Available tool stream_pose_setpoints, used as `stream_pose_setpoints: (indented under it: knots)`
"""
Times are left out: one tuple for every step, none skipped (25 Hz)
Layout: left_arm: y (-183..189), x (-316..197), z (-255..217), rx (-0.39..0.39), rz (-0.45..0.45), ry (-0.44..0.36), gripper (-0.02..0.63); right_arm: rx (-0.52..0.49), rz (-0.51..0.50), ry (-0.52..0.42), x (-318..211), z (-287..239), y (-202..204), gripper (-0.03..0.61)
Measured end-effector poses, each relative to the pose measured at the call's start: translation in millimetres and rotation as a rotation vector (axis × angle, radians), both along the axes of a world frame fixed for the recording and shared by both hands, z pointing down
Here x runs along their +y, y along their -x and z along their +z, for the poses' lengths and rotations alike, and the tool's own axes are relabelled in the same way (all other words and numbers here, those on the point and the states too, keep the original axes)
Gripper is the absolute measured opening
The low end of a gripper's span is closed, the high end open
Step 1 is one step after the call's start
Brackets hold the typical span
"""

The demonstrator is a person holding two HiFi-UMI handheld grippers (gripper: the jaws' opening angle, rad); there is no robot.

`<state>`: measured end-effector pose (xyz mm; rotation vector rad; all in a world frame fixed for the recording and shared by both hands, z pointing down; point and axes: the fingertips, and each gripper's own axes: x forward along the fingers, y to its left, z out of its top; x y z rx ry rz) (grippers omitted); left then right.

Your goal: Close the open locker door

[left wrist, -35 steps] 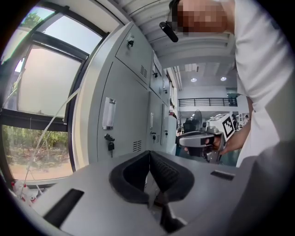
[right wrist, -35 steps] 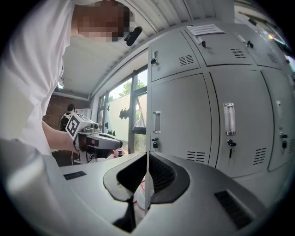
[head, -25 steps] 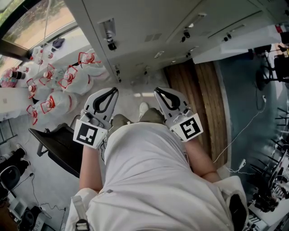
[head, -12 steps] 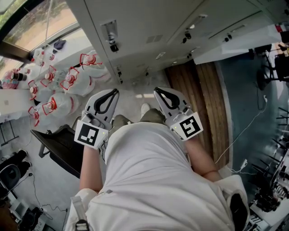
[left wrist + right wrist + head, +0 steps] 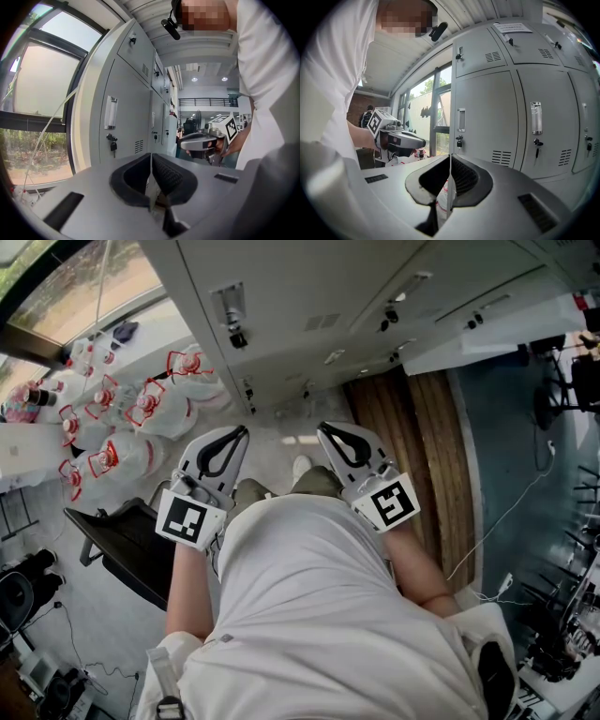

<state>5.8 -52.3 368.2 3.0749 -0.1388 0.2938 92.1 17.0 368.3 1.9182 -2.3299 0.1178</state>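
Work remains: the locker door (image 5: 487,334) looks open, well beyond your left gripper (image 5: 238,430) and right gripper (image 5: 324,428), fingers pressed together, empty.

Pale floor (image 5: 281,439) holds clustered clear water bottles (image 5: 141,413), red-handled; wood planking (image 5: 412,437) lies farther right.

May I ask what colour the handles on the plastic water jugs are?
The handles are red; the head view shows them best.

The head view looks steeply down from above, just before the lockers (image 5: 309,296). The left gripper view and right gripper view face them close up, nearly level, sharing their doors.
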Motion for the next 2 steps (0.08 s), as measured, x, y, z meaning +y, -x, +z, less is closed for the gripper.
stream_pose_setpoints:
  knots:
    - [-0.5, 0.3, 0.1, 0.0, -0.001, 0.002, 0.002, 0.001, 0.0, 0.001, 0.3, 0.4, -0.4, 0.02]
    - [-1.0, 0.5, 0.2, 0.001, -0.001, 0.003, 0.002, 0.001, -0.001, 0.003, 0.5, 0.8, -0.8, 0.02]
